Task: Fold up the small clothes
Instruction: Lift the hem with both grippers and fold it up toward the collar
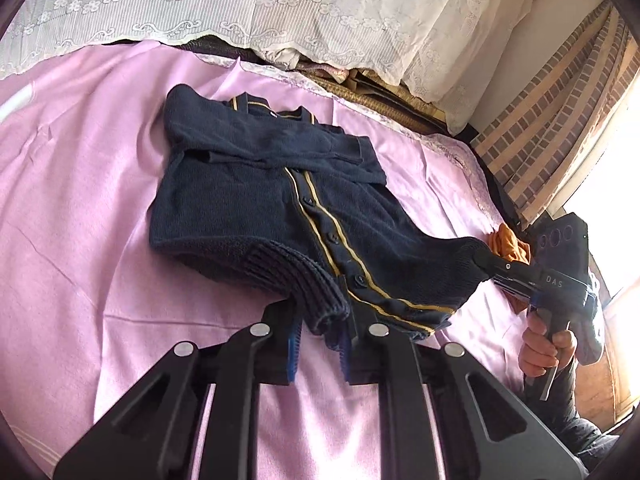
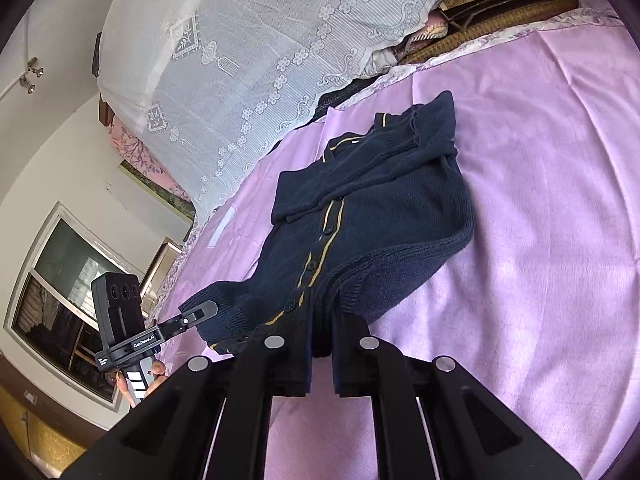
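A navy knit cardigan point(image 1: 248, 184) with a yellow-trimmed button band lies front up on the pink bedsheet point(image 1: 80, 200), its sleeves folded across the chest. Its ribbed hem is lifted off the sheet at both corners. My left gripper point(image 1: 320, 320) is shut on the hem's near corner. My right gripper point(image 1: 482, 260) pinches the other corner, with a hand point(image 1: 540, 348) on its handle. In the right wrist view the cardigan point(image 2: 380, 200) hangs from my right gripper point(image 2: 322, 332), and the left gripper point(image 2: 208, 308) clamps the hem at the left.
A white lace cover point(image 1: 280, 0) drapes over bedding along the far edge of the bed. An orange cloth point(image 1: 510, 246) lies at the bed's right side near a brick-pattern wall point(image 1: 560, 120). A window point(image 2: 60, 300) stands beyond the left edge of the sheet point(image 2: 540, 200).
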Demonstrator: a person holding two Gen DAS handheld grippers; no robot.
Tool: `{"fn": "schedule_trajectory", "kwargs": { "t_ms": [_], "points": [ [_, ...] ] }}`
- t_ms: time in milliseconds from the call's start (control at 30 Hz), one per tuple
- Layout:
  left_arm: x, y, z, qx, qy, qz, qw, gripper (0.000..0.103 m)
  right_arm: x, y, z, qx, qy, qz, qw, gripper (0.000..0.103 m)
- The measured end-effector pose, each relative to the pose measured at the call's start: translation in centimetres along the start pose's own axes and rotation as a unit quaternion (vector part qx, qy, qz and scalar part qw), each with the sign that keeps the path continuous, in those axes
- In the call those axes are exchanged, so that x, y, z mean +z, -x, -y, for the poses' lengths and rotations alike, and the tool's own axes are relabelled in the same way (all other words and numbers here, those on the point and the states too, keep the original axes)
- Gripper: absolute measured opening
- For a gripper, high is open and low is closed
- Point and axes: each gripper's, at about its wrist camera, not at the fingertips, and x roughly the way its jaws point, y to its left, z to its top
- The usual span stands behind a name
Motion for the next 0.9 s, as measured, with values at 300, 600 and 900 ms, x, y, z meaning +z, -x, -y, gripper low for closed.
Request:
{"fn": "schedule_trajectory", "kwargs": {
  "t_ms": [300,600,900],
  "points": [
    [4.6,-0.4,-0.5,0.017,0.003,0.029,0.9994,0.011,4.8,-1.7,-0.6,0.009,-0.004,0.018,1.0,0.007],
    [9.0,-3.6,-2.1,0.044,0.012,0.04,0.9981,0.01,8.4,-5.6,1.1,0.005,-0.033,0.033,0.999,0.007],
    [13.3,-7.4,-4.6,0.059,0.043,0.066,0.9952,0.009,12.7,-10.2,3.5,-0.001,-0.072,0.048,0.996,0.007]
  ]
}}
